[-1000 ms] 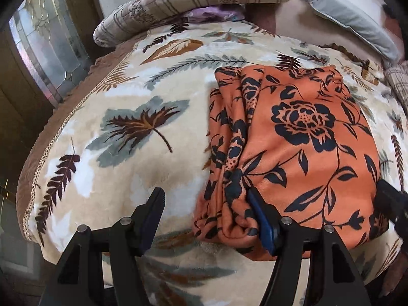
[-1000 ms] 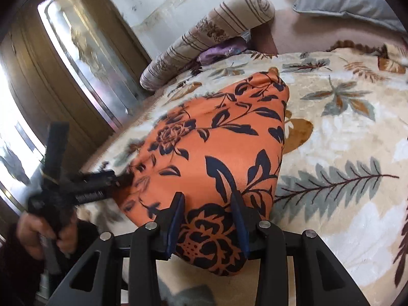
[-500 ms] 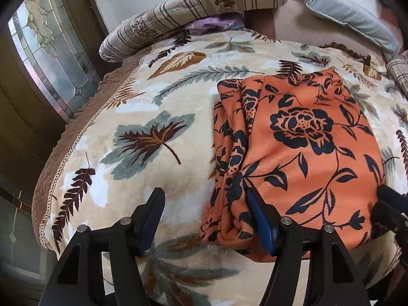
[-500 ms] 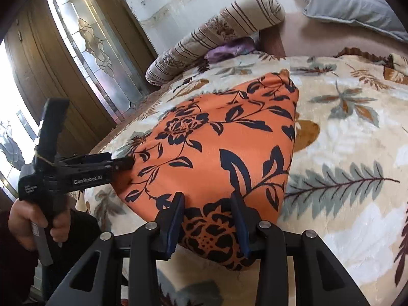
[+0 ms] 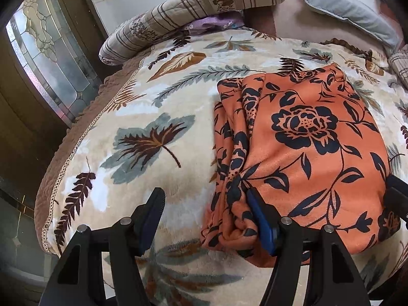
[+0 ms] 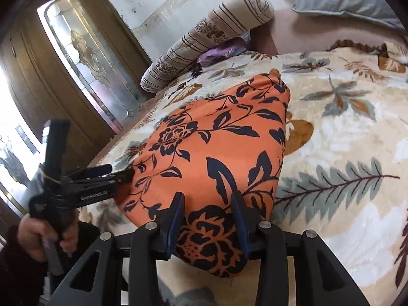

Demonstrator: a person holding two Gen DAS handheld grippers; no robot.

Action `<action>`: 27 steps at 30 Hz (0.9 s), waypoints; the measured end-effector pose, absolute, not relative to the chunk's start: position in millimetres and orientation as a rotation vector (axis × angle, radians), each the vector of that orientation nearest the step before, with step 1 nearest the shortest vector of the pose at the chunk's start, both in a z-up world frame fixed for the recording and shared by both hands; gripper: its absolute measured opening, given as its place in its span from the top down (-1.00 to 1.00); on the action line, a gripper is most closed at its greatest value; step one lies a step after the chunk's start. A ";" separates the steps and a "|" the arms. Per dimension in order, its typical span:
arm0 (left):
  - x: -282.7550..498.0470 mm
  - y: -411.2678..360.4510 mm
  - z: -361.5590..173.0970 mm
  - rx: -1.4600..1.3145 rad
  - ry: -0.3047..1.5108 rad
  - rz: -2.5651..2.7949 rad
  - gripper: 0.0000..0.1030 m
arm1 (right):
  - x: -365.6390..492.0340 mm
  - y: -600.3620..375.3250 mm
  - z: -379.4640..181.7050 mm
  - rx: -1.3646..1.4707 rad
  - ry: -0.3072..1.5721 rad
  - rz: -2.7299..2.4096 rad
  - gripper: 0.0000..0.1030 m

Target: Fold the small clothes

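The left hand-held gripper [image 5: 206,219] stands wide open, one finger on the near left corner of the folded orange cloth [image 5: 318,153]. The right hand-held gripper [image 6: 207,219] straddles the cloth's near edge, half open; grip uncertain. The cloth fills mid-frame on the bed [image 5: 153,107].

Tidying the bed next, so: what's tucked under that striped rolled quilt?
A bit of purple cloth pokes out from under the striped rolled quilt, resting on the leaf-print blanket. How far it runs underneath is hidden.
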State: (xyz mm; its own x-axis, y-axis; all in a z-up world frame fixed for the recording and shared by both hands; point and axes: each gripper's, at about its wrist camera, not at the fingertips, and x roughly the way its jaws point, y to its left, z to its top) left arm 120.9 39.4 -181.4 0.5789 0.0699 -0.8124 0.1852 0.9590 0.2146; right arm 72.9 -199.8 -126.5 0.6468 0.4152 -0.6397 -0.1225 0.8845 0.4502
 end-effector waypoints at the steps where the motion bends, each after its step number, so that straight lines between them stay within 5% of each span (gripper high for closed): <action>1: 121.0 39.6 -181.5 0.290 0.955 -0.069 -0.32 | 72.6 -200.4 -125.9 0.391 0.813 0.315 0.18; 21: 117.1 42.3 -174.4 0.274 0.961 -0.065 -0.36 | 67.2 -212.0 -119.1 0.424 0.763 0.300 0.16; 24: 117.2 44.7 -164.6 0.263 0.953 -0.084 -0.36 | 65.5 -228.7 -116.4 0.496 0.729 0.261 -0.29; 27: 126.0 51.8 -149.3 0.194 0.950 -0.151 -0.51 | 70.9 -247.4 -122.5 0.607 0.753 0.245 -0.35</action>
